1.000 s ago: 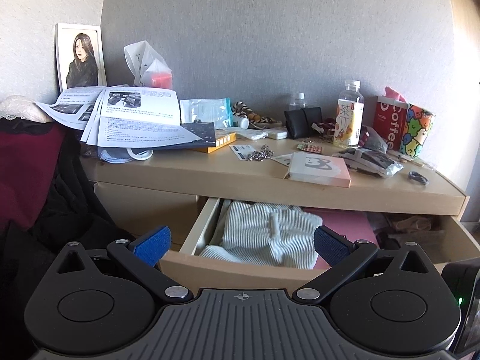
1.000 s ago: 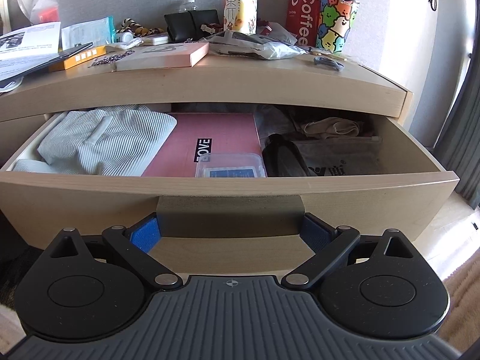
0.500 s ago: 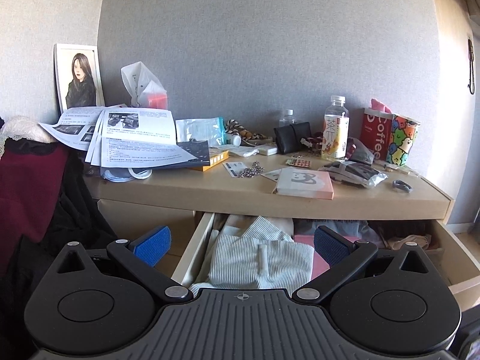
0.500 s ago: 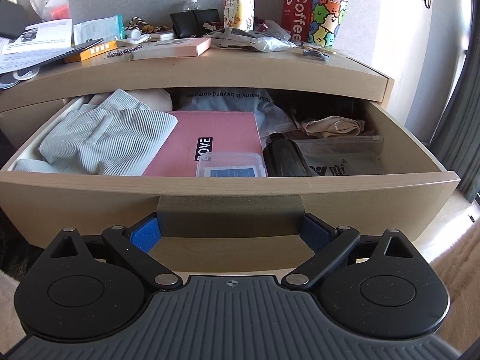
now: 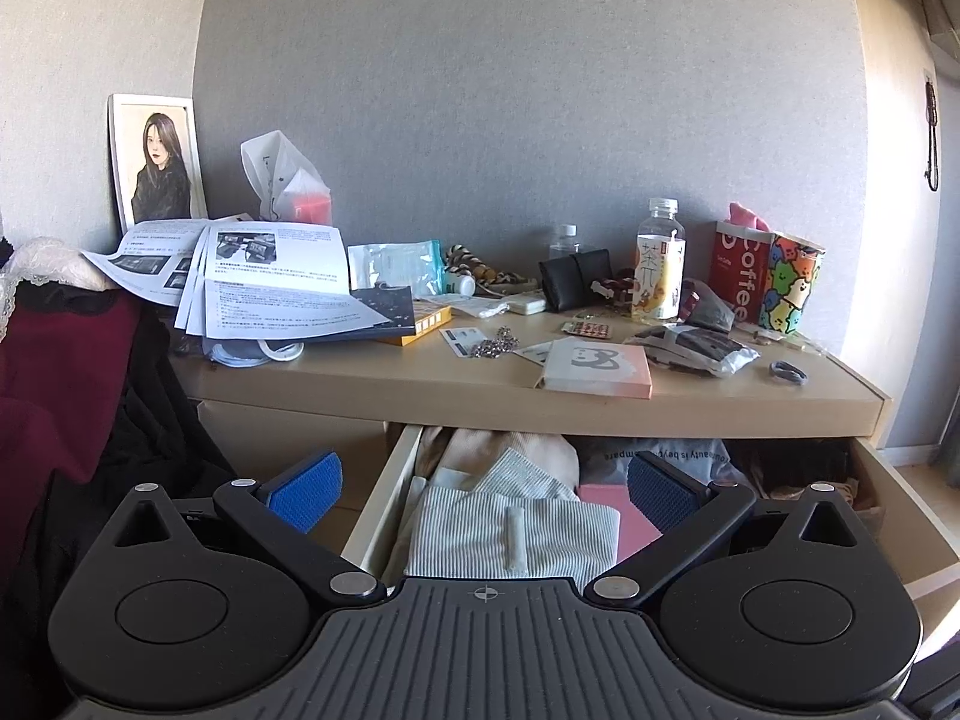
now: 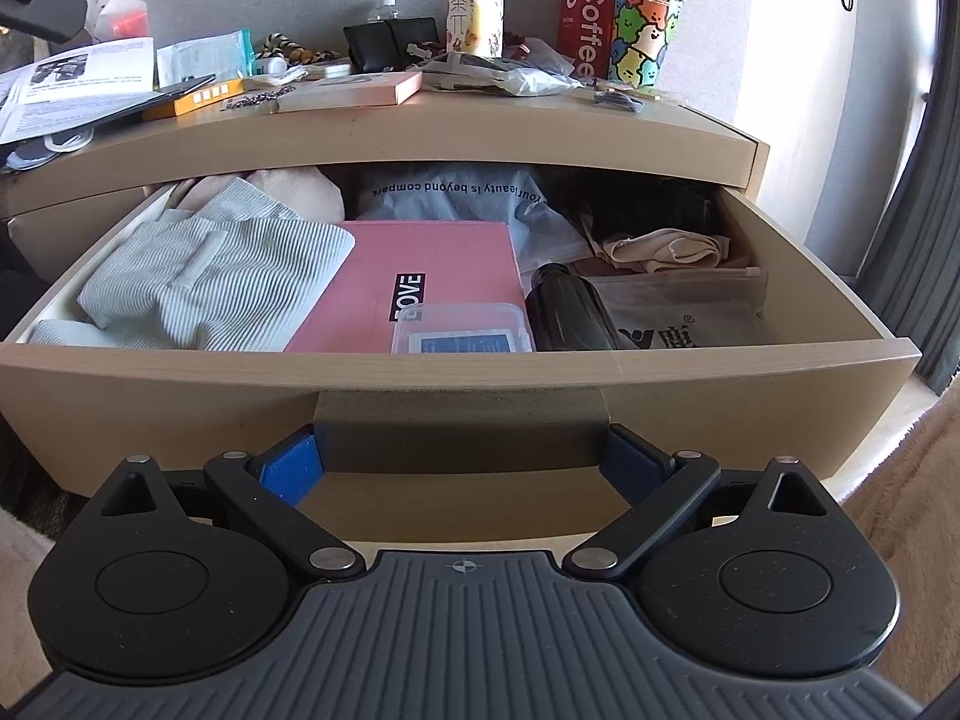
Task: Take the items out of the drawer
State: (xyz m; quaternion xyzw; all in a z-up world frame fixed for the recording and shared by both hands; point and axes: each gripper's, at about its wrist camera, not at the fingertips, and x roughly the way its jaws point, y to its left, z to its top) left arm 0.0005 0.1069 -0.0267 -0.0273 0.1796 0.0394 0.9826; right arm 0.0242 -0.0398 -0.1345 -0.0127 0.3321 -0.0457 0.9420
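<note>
The pale wooden drawer (image 6: 180,396) stands pulled out under the desk top. My right gripper (image 6: 459,465) is shut on the drawer handle (image 6: 459,432), one blue pad at each end. Inside lie a striped cloth (image 6: 222,282) at the left, a pink box (image 6: 420,276) in the middle, a clear plastic case (image 6: 462,330) on it, a dark bottle (image 6: 570,318) and a zip bag (image 6: 690,312). My left gripper (image 5: 483,483) hangs open above the drawer's left end (image 5: 384,498), over the striped cloth (image 5: 510,528), holding nothing.
The desk top (image 5: 420,384) is crowded: papers (image 5: 270,282), a pink notebook (image 5: 600,366), a drink bottle (image 5: 657,264), a coffee box (image 5: 741,276), a colourful cup (image 5: 792,282). Dark and red clothes (image 5: 60,396) hang at the left. Curtain (image 6: 918,240) at the right.
The drawer has slid further out with my right gripper on its handle, showing more of its back contents. My left gripper has risen and drawn back from the desk.
</note>
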